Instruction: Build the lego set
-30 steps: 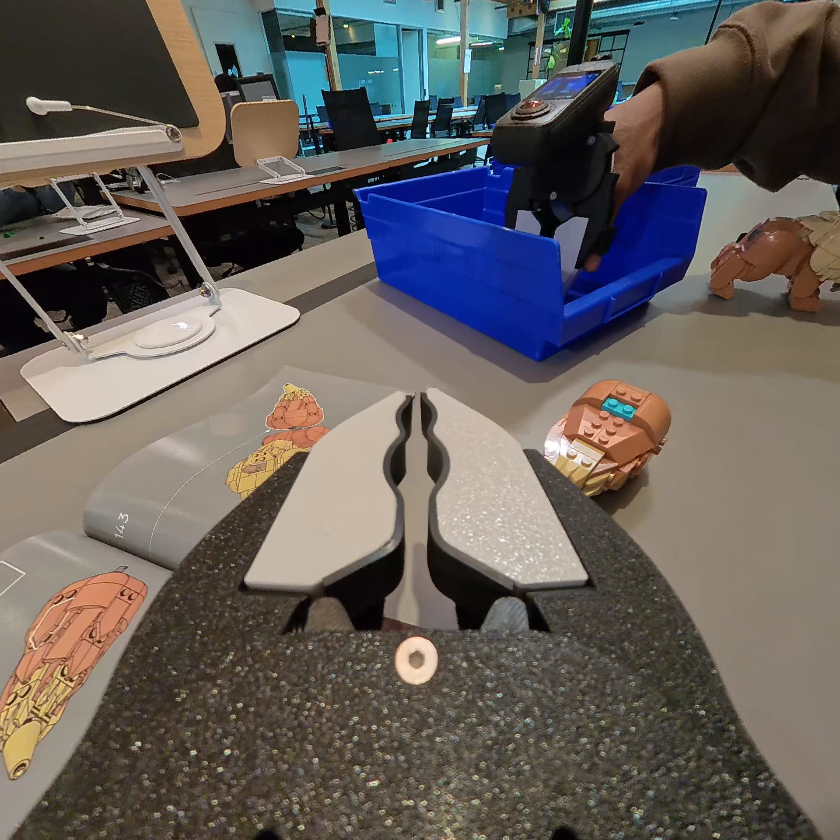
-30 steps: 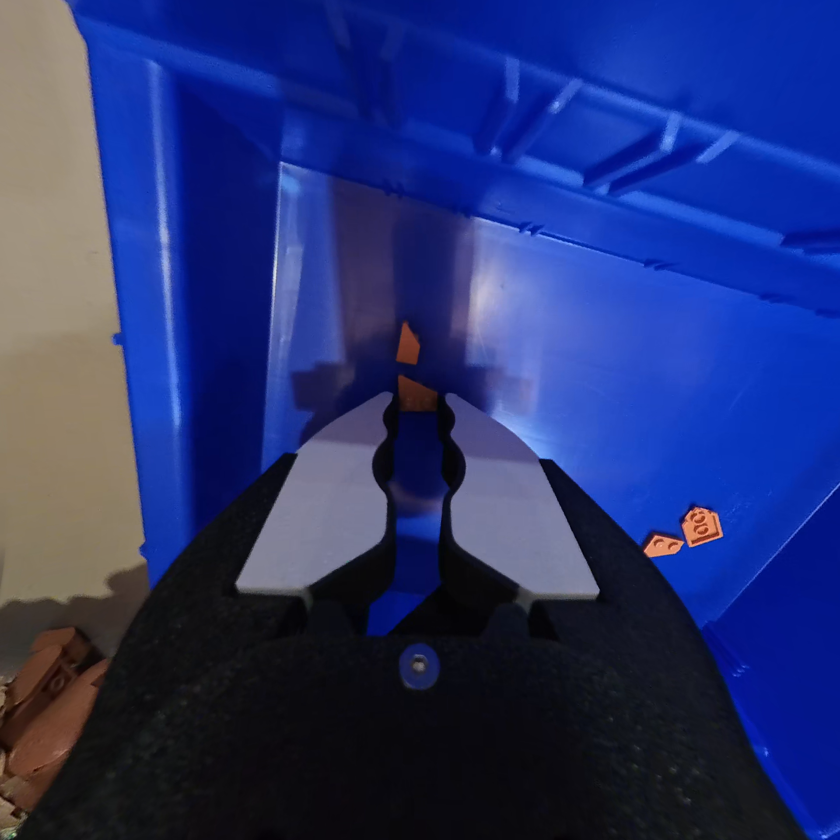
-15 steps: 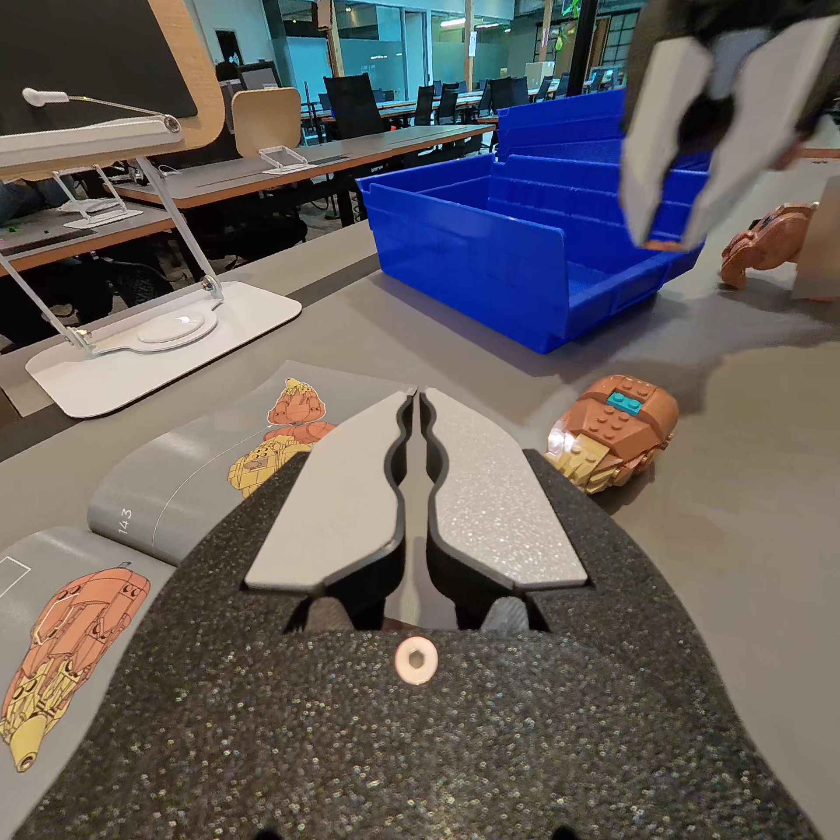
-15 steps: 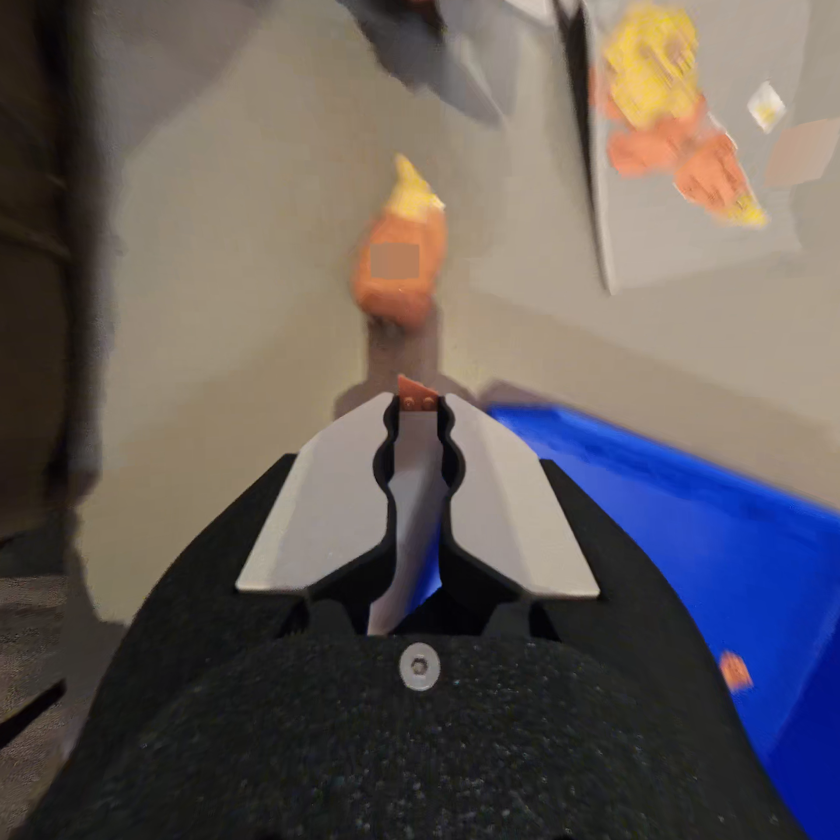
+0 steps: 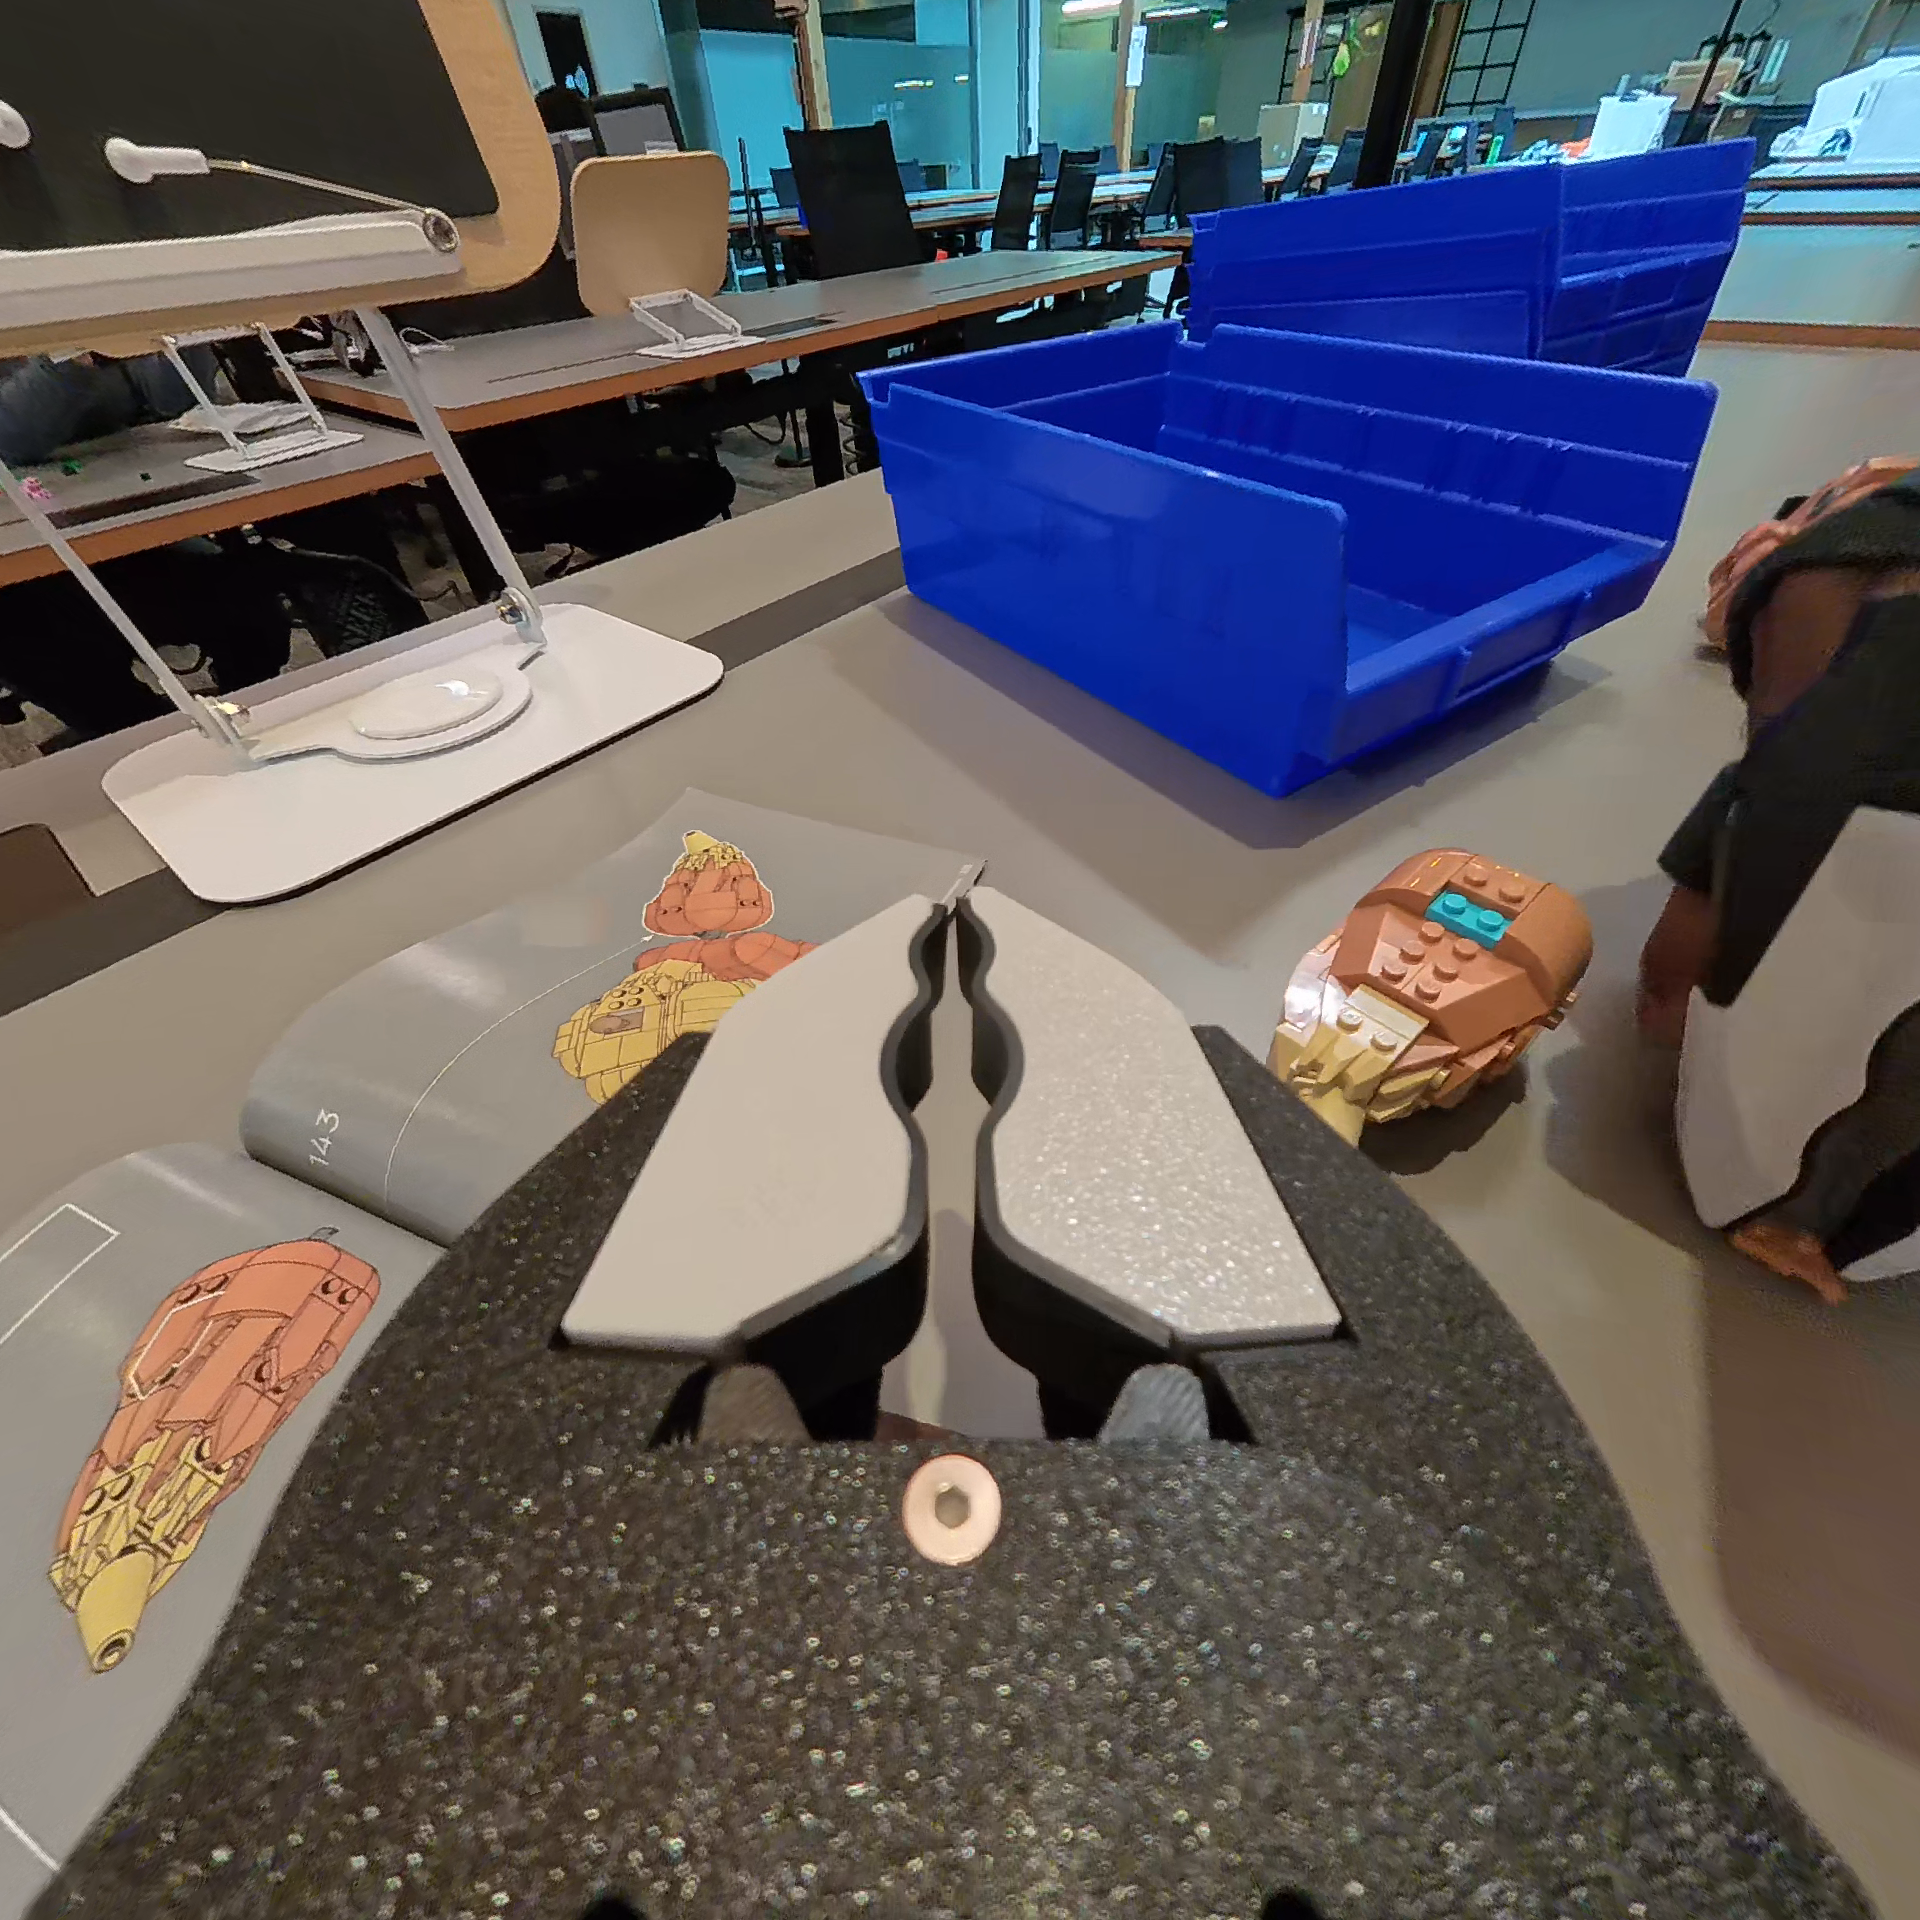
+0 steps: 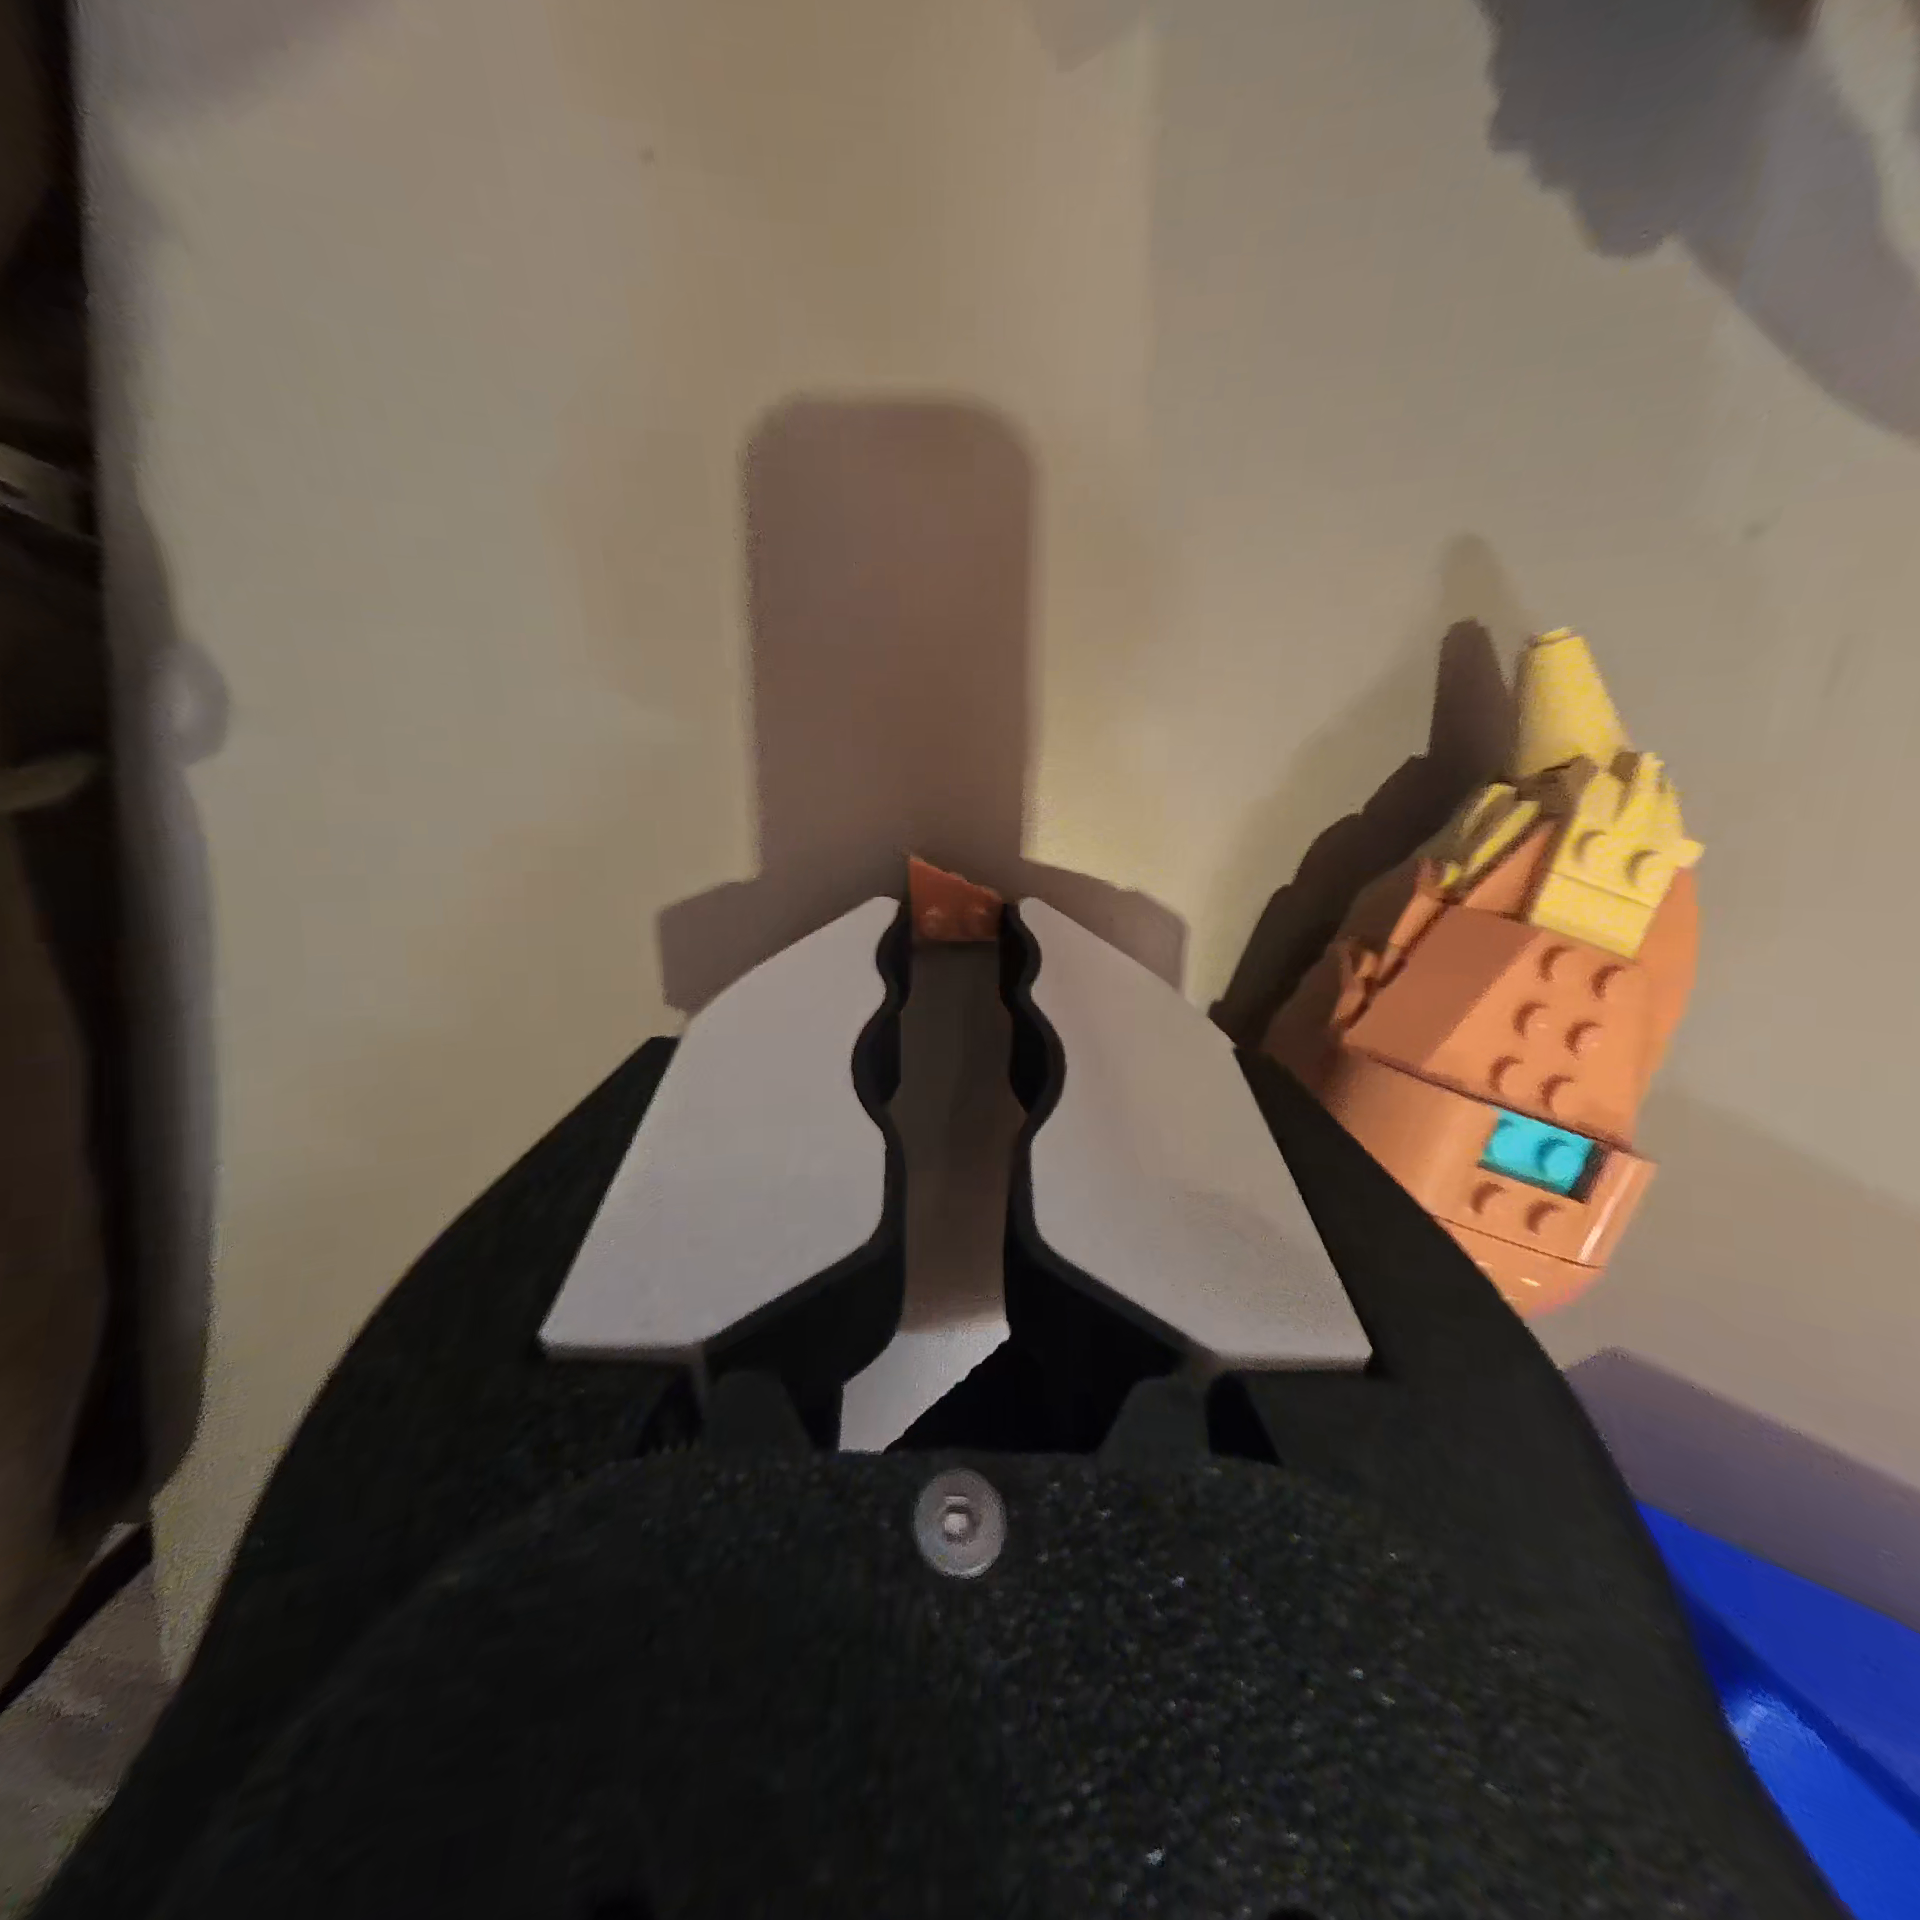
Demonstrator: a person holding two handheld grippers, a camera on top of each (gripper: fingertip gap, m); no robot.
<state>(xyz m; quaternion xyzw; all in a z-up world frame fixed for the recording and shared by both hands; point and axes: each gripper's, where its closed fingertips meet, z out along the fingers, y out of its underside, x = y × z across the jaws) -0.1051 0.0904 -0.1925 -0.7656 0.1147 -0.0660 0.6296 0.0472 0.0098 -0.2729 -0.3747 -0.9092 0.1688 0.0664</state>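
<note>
Smooth matte grey table [image 5: 1091,727], hard and flat, carries everything. On it, largest first: a glossy blue plastic bin with ribbed walls and an open front [image 5: 1143,561], rigid and slick; a white metal stand with a flat rounded base plate [image 5: 416,758]; an open instruction booklet with coated grey pages curling at the fold [image 5: 436,1039]. Next, the brown and tan brick-built lego sub-assembly with one teal brick on top [image 5: 1439,997], lying on its side on the table just right of the left claw [image 5: 954,914]; studded top, faceted sloped sides. Judgement: light, stiff, but likely to shed parts if squeezed across the tan spikes, so hold it by the broad brown flanks. Left claw is clenched on nothing, pads meeting at the tips, over the booklet's edge. Right claw [image 6: 954,914] hovers above the table just beside the sub-assembly, pinching a tiny reddish-brown wedge-shaped lego plate [image 6: 951,906] at its very tips. That plate is hard, thin, slick plastic; judged near weightless and apt to twist or pop out of so shallow a grip.
</note>
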